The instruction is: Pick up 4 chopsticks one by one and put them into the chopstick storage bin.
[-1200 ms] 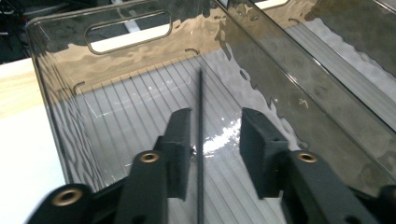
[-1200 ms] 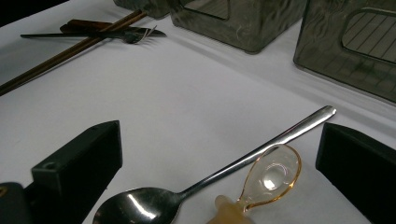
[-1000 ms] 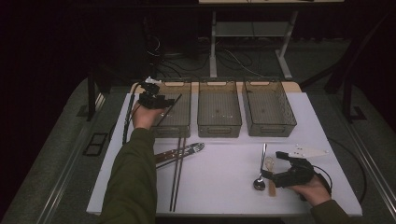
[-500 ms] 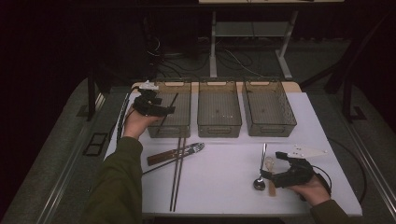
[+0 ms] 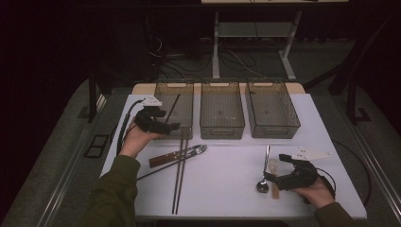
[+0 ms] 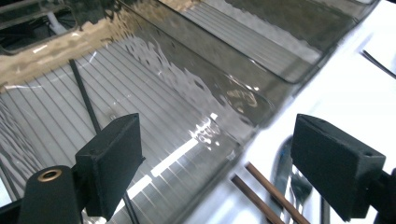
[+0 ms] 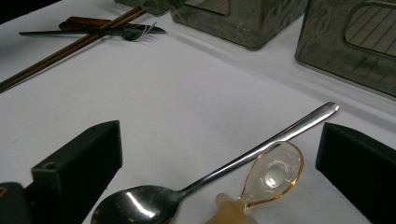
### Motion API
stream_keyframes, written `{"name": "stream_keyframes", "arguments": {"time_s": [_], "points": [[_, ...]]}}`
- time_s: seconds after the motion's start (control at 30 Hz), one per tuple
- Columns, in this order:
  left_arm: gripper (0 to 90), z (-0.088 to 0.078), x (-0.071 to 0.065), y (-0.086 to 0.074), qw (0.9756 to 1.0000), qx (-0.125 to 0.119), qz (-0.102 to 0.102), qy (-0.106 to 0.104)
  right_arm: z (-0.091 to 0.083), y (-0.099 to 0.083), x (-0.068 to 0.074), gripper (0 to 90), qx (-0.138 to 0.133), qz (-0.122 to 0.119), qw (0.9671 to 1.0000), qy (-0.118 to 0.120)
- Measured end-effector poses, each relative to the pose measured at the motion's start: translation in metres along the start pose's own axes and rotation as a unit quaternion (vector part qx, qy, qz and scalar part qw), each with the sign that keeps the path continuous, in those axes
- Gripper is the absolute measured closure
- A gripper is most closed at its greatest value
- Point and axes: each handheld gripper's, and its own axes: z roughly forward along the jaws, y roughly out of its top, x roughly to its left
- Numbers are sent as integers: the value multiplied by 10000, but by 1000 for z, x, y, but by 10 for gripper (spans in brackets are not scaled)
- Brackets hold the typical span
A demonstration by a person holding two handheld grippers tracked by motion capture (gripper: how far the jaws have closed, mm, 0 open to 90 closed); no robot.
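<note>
My left gripper (image 5: 169, 125) hovers at the front-left corner of the left clear bin (image 5: 185, 124). Its jaws have just been opening and stand open with nothing between them (image 6: 224, 163). A black chopstick (image 5: 174, 106) leans inside that bin, and in the left gripper view the same black chopstick (image 6: 84, 95) lies on the ribbed floor. My right gripper (image 5: 277, 169) rests open at the front right of the table. Between its jaws (image 7: 219, 172) lie a metal spoon (image 7: 224, 168) and a small amber spoon (image 7: 273, 173), untouched by the pads.
Brown chopsticks (image 5: 179, 175), a wooden-handled knife (image 5: 176, 155) and a dark fork (image 7: 93, 32) lie left of centre on the white table (image 5: 227, 189). The middle bin (image 5: 222, 111) and the right bin (image 5: 272, 111) stand behind.
The left hand has drawn back from over the left bin toward the person, its jaws spreading wider. The black chopstick stays leaning in the bin. The right hand has kept still.
</note>
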Motion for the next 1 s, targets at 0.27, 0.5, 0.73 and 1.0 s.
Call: {"name": "stream_keyframes", "arguments": {"time_s": [0.27,0.5,0.73,1.0], "points": [[157,-9,-16,-22,10000,8,47,-75,1,0,-3,2,-1,77,10000,-33],[165,-15,-33,-34,9996,-25,239,-150,0,-1,-2,2,14,92,9999,-56],[192,-17,-49,-50,9991,18,352,-239,0,-1,-3,2,-15,90,9999,-74],[297,-24,-59,-67,9982,83,490,-332,-1,-1,-3,2,-30,110,9999,-96]]}}
